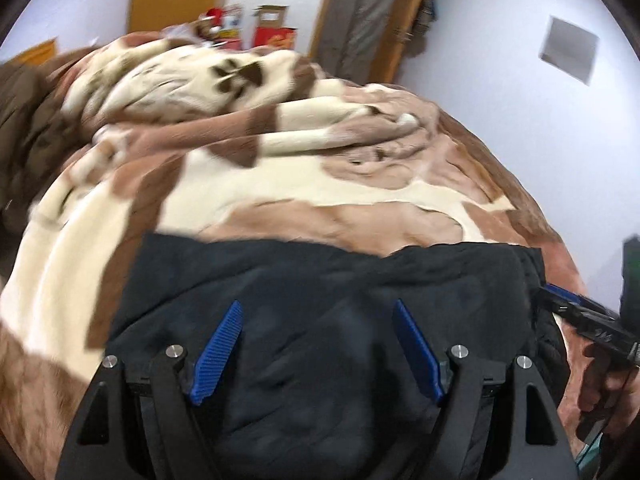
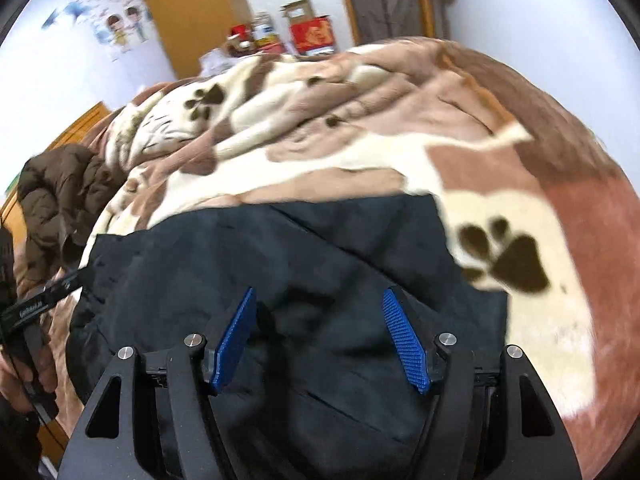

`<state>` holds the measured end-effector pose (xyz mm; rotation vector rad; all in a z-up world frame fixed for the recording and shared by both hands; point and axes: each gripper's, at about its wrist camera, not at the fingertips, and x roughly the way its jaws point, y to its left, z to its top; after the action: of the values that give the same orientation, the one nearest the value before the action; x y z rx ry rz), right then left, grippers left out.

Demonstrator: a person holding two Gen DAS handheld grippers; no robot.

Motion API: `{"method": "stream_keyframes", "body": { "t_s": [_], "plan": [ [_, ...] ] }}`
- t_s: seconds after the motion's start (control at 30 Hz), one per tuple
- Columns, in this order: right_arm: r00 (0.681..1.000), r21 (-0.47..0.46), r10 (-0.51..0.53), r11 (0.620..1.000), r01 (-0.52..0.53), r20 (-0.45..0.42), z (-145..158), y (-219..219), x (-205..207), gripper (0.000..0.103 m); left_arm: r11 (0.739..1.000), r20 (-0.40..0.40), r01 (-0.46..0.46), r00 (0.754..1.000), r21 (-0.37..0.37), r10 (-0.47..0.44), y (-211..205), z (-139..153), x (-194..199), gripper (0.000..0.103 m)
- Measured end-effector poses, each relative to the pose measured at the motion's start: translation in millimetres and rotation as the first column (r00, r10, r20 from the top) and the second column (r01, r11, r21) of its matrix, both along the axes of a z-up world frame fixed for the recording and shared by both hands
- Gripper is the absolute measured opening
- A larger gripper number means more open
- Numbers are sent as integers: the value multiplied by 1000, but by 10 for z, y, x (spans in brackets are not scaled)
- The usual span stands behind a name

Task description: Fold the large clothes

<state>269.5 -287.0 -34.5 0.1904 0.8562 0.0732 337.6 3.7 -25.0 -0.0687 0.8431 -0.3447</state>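
A black garment point(image 1: 320, 280) lies bunched on a bed, over a brown and cream paw-print blanket point(image 1: 280, 184). My left gripper point(image 1: 318, 303) hovers over the garment's middle, open, blue pads wide apart with nothing pinched between them. In the right wrist view the same black garment point(image 2: 280, 248) fills the lower centre, and my right gripper point(image 2: 320, 291) stands open above it, its pads clear of the cloth. The right gripper's tip point(image 1: 568, 300) shows at the garment's right edge. The left gripper's tip point(image 2: 60, 284) shows at its left edge, held by a hand point(image 2: 28, 364).
A brown puffy jacket point(image 2: 60, 192) is heaped at the left side of the bed. The blanket is ruffled into a ridge point(image 1: 192, 80) at the far end. Red boxes point(image 2: 312, 34) and a wooden door point(image 2: 188, 12) stand against the white back wall.
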Motion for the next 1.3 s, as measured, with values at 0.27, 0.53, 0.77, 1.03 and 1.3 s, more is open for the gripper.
{"method": "stream_keyframes", "body": {
  "t_s": [0.27, 0.53, 0.77, 1.03, 1.3],
  "plan": [
    [991, -75, -66, 996, 57, -118, -669, -129, 527, 65, 992, -78, -46, 995, 114, 55, -264, -712, 542, 79],
    [990, -120, -96, 989, 84, -103, -893, -101, 595, 65, 985, -36, -62, 997, 159, 69, -353, -905, 523, 79],
    [990, -76, -141, 987, 140, -15, -422, -341, 356, 62, 983, 41, -104, 994, 150, 99, 167, -347, 452, 70],
    [978, -149, -203, 970, 194, -48, -836, -464, 473, 62, 964, -1, -176, 984, 201, 180, 466, -875, 679, 68],
    [976, -128, -210, 971, 202, -51, -1013, -510, 547, 63, 971, -2, -197, 980, 133, 199, 498, -1044, 733, 69]
  ]
}}
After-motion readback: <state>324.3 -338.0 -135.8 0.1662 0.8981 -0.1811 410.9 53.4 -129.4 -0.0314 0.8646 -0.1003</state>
